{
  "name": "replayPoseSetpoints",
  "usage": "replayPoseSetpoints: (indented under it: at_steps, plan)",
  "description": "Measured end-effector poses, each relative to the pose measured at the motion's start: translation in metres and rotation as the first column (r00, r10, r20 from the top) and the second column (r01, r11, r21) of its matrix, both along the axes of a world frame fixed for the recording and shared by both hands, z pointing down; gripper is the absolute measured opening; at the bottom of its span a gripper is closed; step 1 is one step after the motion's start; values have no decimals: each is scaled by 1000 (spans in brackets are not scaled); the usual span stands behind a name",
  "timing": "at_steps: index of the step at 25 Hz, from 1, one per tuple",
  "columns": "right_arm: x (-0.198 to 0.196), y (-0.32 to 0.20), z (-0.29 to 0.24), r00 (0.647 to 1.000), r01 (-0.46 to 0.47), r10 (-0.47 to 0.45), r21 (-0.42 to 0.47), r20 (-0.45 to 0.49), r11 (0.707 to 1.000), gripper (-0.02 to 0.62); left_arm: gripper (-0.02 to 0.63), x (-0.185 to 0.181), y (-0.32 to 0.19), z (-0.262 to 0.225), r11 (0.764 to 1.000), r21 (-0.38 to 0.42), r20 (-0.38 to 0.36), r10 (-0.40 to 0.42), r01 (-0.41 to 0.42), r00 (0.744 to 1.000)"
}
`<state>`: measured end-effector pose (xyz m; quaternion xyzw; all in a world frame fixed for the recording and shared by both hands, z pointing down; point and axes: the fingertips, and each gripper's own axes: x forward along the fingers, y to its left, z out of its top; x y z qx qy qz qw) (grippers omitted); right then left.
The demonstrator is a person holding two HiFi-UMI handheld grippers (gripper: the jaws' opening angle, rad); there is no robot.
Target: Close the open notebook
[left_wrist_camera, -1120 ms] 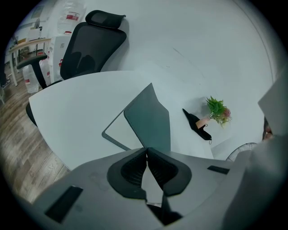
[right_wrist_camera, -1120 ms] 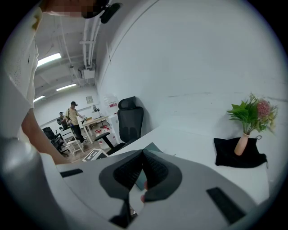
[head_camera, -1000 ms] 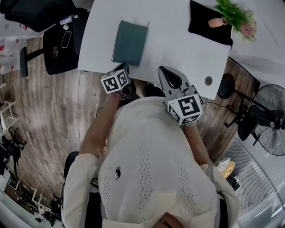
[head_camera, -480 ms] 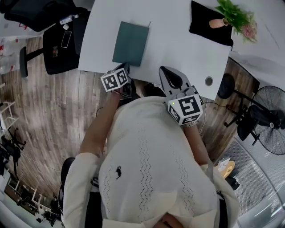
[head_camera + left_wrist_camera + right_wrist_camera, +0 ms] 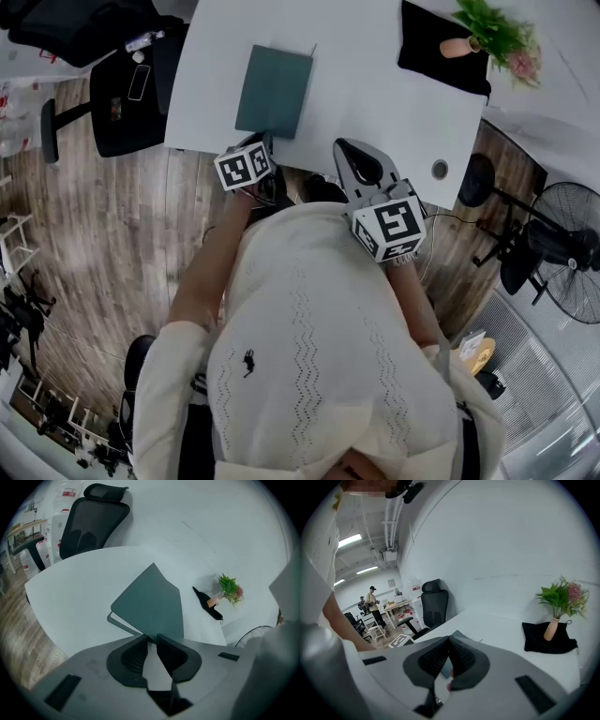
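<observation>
Dropped from half-raised, the notebook (image 5: 150, 599) lay all but shut ahead of the closed, empty left claw (image 5: 152, 638); right claw (image 5: 447, 641) likewise. Only flattening seemed left.

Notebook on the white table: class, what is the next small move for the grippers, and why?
Probably just draw the left gripper back from the table. The notebook lies with its dark cover down over the pages, only a thin pale edge showing on its near-left side. The left fingers are together, off it, holding nothing. The right gripper is shut too.
</observation>
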<state>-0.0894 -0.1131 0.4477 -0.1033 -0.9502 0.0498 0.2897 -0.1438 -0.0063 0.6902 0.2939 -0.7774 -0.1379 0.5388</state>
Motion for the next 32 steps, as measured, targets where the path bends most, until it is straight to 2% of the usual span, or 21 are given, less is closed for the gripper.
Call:
replayPoseSetpoints:
  at_steps: [2,9,15,18,20,22,26,32]
  plan:
    - [1,0,0,1000,0,0,-1,-1,1000,2,83,-1,2,1,999,-35,15,2,-2,1000]
    - [4,-2,1,1000,6,-6,-6,1,1000,2,99,1,4,1,997,-79,46,30,-27,999]
    - [8,-3,2,1000,10,-10,-9,0,1000,2,149,5,3,-5,999,-41,61,32,-29,998]
    - [10,-5,1,1000,13,-13,-12,2,1000,2,148,6,4,-13,998,-41,99,40,-36,994]
    - [11,-6,1,1000,18,-18,-15,4,1000,2,117,4,3,-25,998,-42,154,51,-45,987]
    - [12,-7,1,1000,24,-24,-18,8,1000,2,89,0,3,-45,997,-52,243,60,-49,968]
    - [14,-7,1,999,40,-39,-25,18,999,2,28,-7,-2,-90,994,-83,426,105,-77,899]
    - [20,-10,-3,998,56,-55,-39,39,998,2,12,2,-18,-140,981,-120,582,196,-155,789]
